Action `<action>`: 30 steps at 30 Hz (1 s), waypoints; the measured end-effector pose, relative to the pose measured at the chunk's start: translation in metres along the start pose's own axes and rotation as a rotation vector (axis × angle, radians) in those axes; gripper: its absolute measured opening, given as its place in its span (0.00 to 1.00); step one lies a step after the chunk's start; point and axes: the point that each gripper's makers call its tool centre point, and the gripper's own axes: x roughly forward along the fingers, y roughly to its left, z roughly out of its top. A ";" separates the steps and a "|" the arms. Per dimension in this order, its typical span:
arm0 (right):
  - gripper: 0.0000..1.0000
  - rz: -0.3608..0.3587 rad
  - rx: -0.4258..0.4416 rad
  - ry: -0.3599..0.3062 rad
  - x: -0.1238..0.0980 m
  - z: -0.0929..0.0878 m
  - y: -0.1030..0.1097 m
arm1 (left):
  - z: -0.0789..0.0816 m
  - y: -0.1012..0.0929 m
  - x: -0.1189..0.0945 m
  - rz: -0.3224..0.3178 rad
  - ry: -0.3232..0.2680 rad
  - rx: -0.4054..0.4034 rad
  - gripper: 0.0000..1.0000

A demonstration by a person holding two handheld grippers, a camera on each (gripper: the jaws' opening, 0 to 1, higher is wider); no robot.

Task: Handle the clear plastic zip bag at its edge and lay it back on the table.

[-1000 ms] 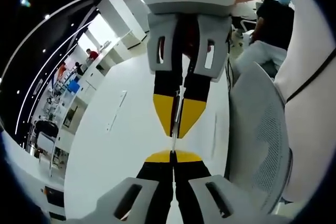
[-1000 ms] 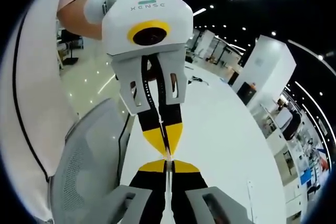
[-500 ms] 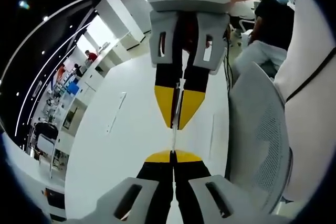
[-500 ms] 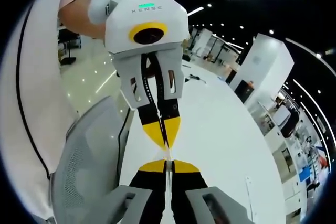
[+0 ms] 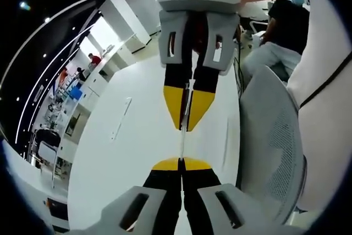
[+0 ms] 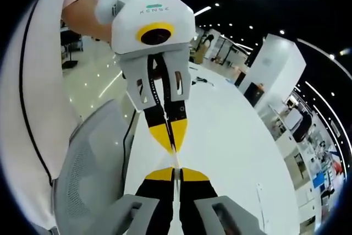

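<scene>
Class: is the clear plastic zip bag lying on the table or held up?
Held up: both the left gripper and right gripper pinch the zip bag edge above the table.

We held the left gripper [image 5: 180,163] with its yellow-tipped fingers [image 5: 166,164] pressed together, nipping a thin clear edge. The right gripper [image 6: 176,173] was likewise closed, its fingers [image 6: 160,174] meeting on the same thin edge. The two grippers faced each other tip to tip, nearly touching: in the left gripper view the right one [image 5: 185,127] pointed down at us, and in the right gripper view the left one [image 6: 171,148] did the same. A bare forearm [image 6: 82,15] reached behind that left gripper.
</scene>
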 end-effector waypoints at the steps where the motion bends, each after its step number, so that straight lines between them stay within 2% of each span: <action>1: 0.00 -0.002 0.000 0.001 -0.001 -0.001 -0.001 | 0.000 0.001 0.000 0.001 0.001 0.000 0.00; 16: 0.00 -0.029 0.026 0.010 -0.013 -0.015 -0.005 | 0.002 0.002 0.003 0.000 -0.001 0.000 0.00; 30: 0.00 -0.075 0.085 0.012 -0.024 -0.030 -0.004 | 0.011 -0.003 0.013 -0.029 -0.012 0.002 0.00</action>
